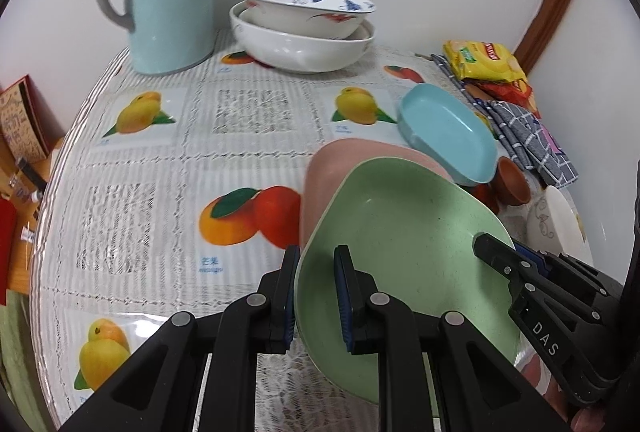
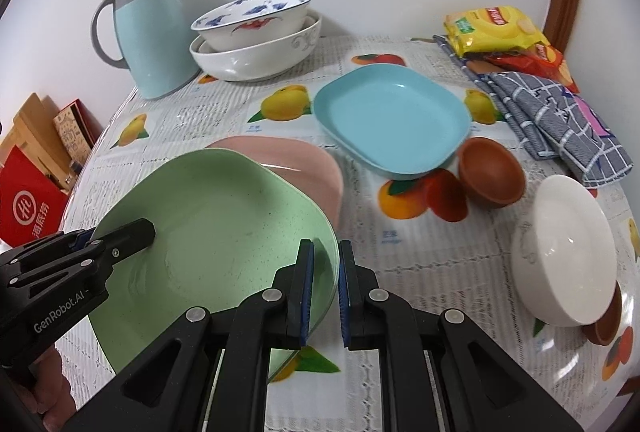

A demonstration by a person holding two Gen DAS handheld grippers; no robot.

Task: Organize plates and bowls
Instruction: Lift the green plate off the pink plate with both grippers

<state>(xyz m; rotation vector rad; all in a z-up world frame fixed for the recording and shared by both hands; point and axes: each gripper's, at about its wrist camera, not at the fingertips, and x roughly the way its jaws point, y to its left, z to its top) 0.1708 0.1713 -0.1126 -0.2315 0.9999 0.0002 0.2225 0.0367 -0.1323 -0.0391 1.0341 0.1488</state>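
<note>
You are holding the green plate (image 1: pixel 404 252) with both grippers. Your left gripper (image 1: pixel 318 296) pinches the plate's left rim, one finger inside and one outside. Your right gripper (image 2: pixel 325 286) pinches the right rim the same way. The plate is tilted, and its far edge sits over the pink plate (image 2: pixel 296 160); it looks like it touches there, but you cannot tell for sure.

The pink plate lies flat on the table (image 2: pixel 432 252), which has a cloth with fruit pictures. Just behind it is the blue plate (image 2: pixel 392 116). A small brown bowl (image 2: pixel 490 170) stands right beside the blue plate's near corner. A white bowl (image 2: pixel 568 252) is tipped on its side near the right edge, resting on another small brown bowl (image 2: pixel 604 328).

At the back by the wall, a blue-flowered bowl (image 2: pixel 256 16) sits inside a big white bowl (image 2: pixel 256 58). A light blue jug (image 2: pixel 148 32) stands next to them. On the far right lie a checked cloth (image 2: pixel 560 112) and yellow snack packs (image 2: pixel 492 28).
</note>
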